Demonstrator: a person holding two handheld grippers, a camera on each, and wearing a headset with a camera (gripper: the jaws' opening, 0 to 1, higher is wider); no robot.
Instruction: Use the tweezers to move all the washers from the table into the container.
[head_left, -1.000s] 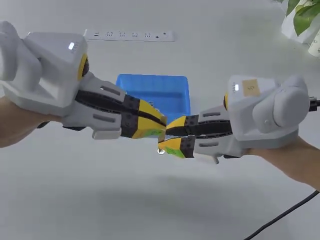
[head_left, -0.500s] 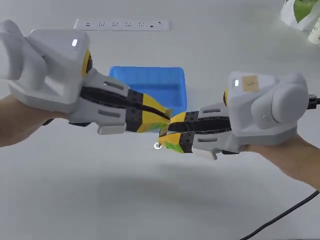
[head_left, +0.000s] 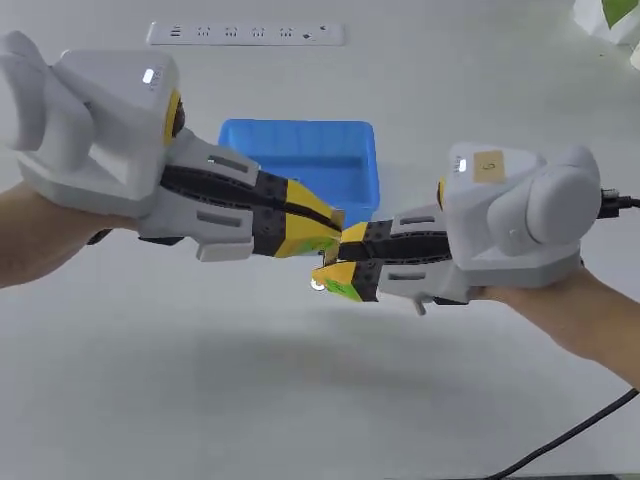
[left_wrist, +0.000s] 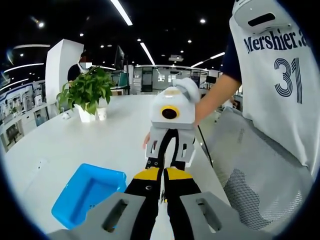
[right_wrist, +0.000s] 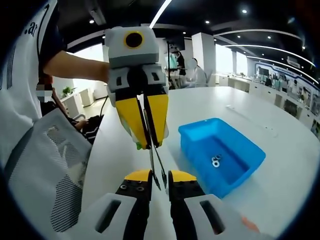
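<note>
White table (head_left: 150, 380); left hand-held gripper (right_wrist: 145, 144) clamps tweezers (right_wrist: 156, 167); shirt (left_wrist: 280, 75) reads "Mershier", "31".

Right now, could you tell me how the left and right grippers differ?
The left gripper has its tongs shut on the tweezers; the right gripper has its tongs slightly apart. In the head view the left gripper sits higher, the right gripper lower. Both are yellow-tipped.
</note>
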